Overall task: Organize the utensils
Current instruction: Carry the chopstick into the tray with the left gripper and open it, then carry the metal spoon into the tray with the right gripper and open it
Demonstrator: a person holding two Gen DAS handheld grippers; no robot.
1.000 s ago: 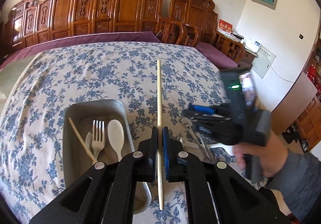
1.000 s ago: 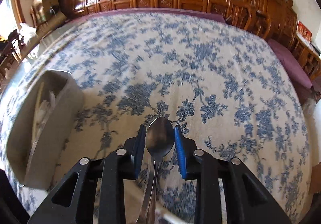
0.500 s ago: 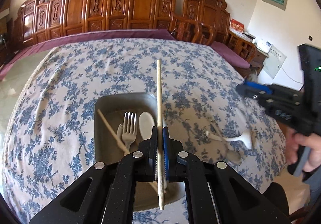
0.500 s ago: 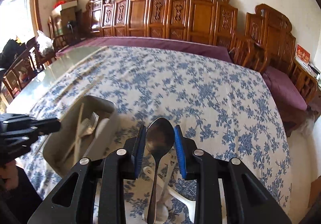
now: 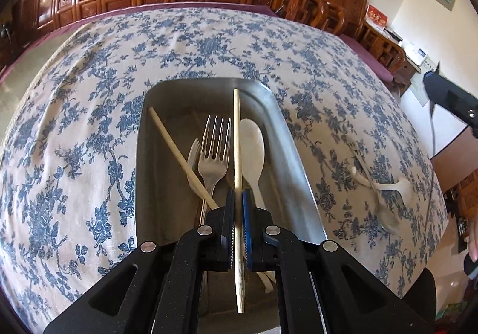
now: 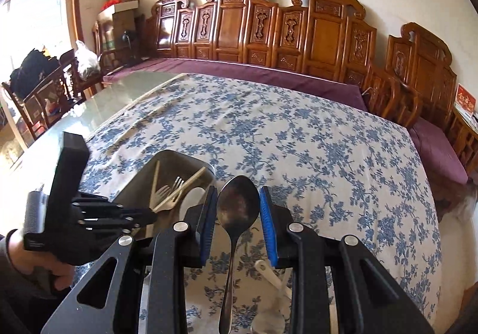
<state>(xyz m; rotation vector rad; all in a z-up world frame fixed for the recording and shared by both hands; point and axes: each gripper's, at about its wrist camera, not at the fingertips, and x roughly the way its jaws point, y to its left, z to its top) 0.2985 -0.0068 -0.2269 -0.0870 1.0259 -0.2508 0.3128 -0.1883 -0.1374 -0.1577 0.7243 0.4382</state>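
Left gripper [image 5: 238, 214], compared with the view half a second earlier, now sits lower and nearer the tray [image 5: 285, 136], which fills the middle of the frame rather than the lower part; the right gripper [image 6: 238, 216] has lifted further, so more of the room shows beyond the tablecloth [image 6: 298, 136]. Left jaws clenched on a chopstick [image 5: 237, 136] (pale wood), which runs straight forward between the pads, its far tip over the tray's far end and its near end projecting back past the jaws; it lies between the fork [image 5: 213, 148] and the white spoon [image 5: 252, 148] beneath it. A second chopstick [image 5: 179, 154] crosses the tray floor diagonally, over a plastic fork [image 5: 194, 151]. Right jaws stand apart at the bowl of a metal spoon [image 6: 237, 208], the bowl between the blue pads with a narrow gap each side, the handle running back under the gripper; whether the pads grip it lower down cannot be told. On the cloth right of the tray lie a white ladle spoon [image 5: 388, 186] and another spoon [image 5: 385, 214], touching.
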